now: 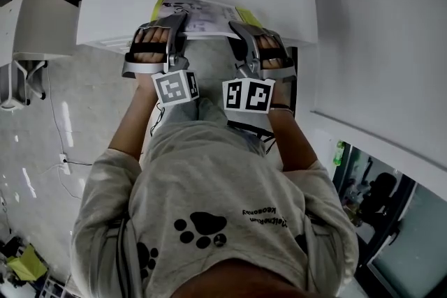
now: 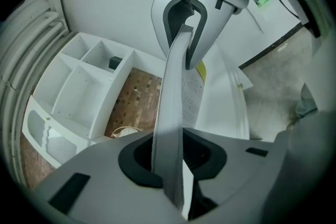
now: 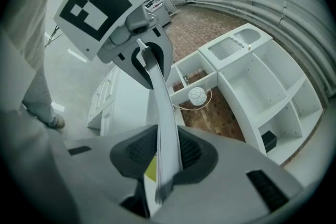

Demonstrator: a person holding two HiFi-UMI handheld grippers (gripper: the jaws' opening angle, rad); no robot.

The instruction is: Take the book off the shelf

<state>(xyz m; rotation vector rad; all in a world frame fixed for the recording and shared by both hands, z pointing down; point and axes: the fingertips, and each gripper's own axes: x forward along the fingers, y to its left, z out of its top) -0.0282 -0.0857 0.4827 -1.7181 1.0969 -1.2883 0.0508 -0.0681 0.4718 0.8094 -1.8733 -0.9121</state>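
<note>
1. Because my left claw (image 1: 174, 30) is shut on only the left margin of the book (image 1: 198, 14), I judge a slip to be the main risk on this side. The pads pinch a thin stack of pages, and a sideways tug could draw the pages out of them.
2. In the middle, nothing supports the book between my two claws. If one hand twists or drops against the other, the book could buckle or its pages tear. Loose pages might also fan open.
3. My right claw (image 1: 242, 31) is likewise clamped on the right margin, so the same slip threatens there. The book hangs just above the white cabinet top (image 1: 112, 17), and its far edge could catch on that top if I lower it carelessly.
4. Seen from my left claw, the book runs edge-on from between my pads straight across to the right claw's jaws, which grip its far side. The white shelf unit (image 2: 79, 97) stands off to the left, well apart from it.
5. Seen from my right claw, the book likewise spans from my pads to the left claw. It is carried between both claws in front of me and, as I judge it, is already clear of the shelf.
</note>
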